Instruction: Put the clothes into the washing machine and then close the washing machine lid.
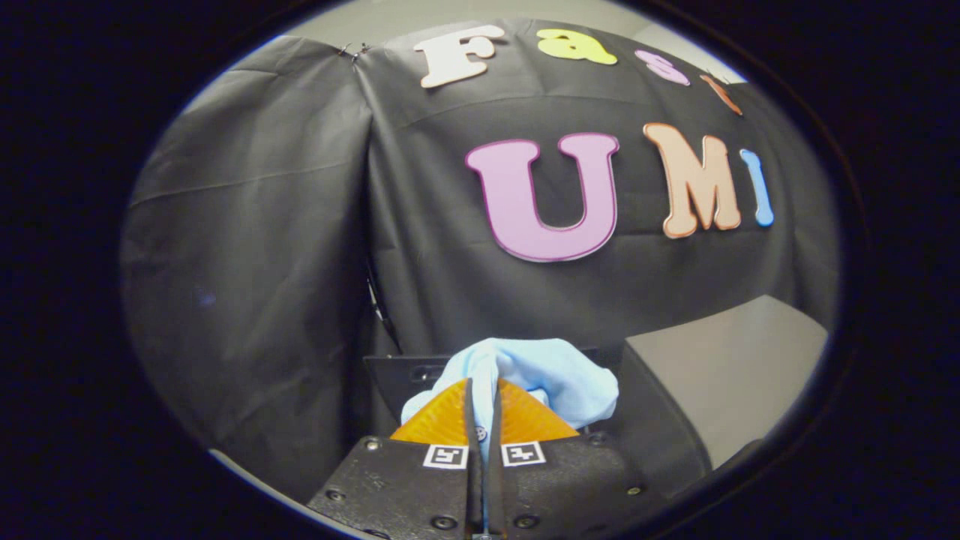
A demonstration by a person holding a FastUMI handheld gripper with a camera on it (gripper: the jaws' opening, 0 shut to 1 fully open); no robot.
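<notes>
Against black cloth, fingers [484,409] pinch light-blue clothes [551,375].

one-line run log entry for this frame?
phase: carrying | gripper: shut on light blue cloth | cloth: bunched just ahead of fingers | lid: not judged

Grey table [731,367], dark open-topped box [405,375] standing on it

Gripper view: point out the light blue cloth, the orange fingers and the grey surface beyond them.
light blue cloth [559,375], gripper view, bunched fold just ahead of the jaws
orange fingers [439,420], gripper view, ribbed face
grey surface [731,367], gripper view, flat top
</notes>
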